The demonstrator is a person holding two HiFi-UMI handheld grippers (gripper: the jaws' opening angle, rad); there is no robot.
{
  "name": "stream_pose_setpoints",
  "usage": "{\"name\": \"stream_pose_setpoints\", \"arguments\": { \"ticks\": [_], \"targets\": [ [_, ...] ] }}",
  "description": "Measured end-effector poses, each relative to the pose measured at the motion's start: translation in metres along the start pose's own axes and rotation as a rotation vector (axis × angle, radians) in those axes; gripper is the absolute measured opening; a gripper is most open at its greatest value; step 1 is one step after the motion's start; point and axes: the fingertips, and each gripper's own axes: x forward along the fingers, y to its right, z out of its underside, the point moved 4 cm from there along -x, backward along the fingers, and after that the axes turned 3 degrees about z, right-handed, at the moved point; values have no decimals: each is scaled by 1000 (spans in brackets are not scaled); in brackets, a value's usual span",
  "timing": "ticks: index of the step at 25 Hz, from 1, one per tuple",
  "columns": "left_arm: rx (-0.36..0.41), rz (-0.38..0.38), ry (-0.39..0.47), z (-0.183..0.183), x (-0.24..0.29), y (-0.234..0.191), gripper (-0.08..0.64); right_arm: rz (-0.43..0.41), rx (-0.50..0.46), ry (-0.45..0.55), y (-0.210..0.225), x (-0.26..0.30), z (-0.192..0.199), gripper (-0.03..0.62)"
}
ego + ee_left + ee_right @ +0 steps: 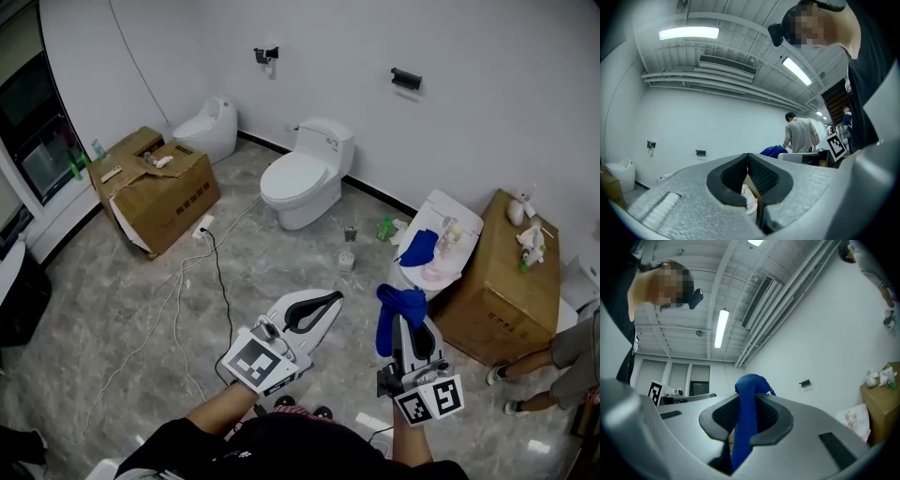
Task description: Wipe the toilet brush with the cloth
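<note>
Left hand-held gripper (748,169) is clenched on nothing. Blue cloth (743,427) is clamped in right hand-held gripper (746,404), raised above the floor (141,309); its tips are hidden under it in head view. Toilet brush could not be made out.

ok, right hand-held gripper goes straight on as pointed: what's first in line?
Probably the white wall, left of the black holder; beyond the blue cloth it grips, nothing nearer shows. Depth unclear.

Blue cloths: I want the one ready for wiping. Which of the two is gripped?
The blue cloth clamped in the jaws of the right gripper; the other cloth lies loose on the toilet beside the cardboard box at right.
</note>
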Motion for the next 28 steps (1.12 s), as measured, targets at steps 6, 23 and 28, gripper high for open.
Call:
{"name": "stream_pose_setpoints", "arguments": {
  "ticks": [6, 23, 28],
  "targets": [
    [-14, 7, -6, 3, 9, 20, 6, -18, -6, 4, 7, -18, -7, 66],
    [-26, 33, 1, 5, 11, -8, 6, 17, -20, -10, 6, -4, 2, 66],
    [-31, 64, 2, 11, 8, -33, 6, 36, -24, -6, -1, 20, 12, 66]
  ]
}}
